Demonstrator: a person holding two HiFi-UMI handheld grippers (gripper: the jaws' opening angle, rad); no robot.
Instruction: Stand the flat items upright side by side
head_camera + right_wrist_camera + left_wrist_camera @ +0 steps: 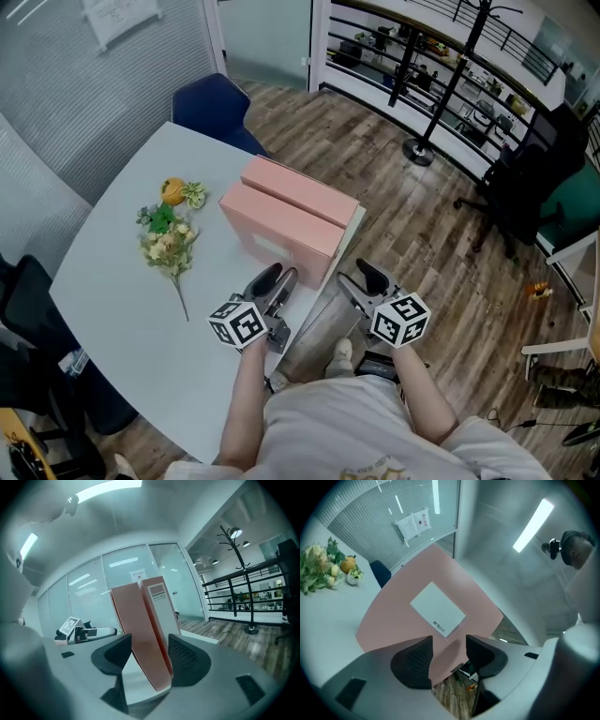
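Your left tool stands wide open around a corner of the near pink box. Your right tool, equally wide, straddles that box's end, unclamped.

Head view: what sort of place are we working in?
Probably an office: a glass partition with blinds, a black office chair, a coat stand, and pink file boxes on the table.

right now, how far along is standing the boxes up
Looks done: the near pink box and far pink box stand upright side by side on the table. Nothing is held; left gripper and right gripper are open by the near box's ends. Remaining: probably just pulling back.
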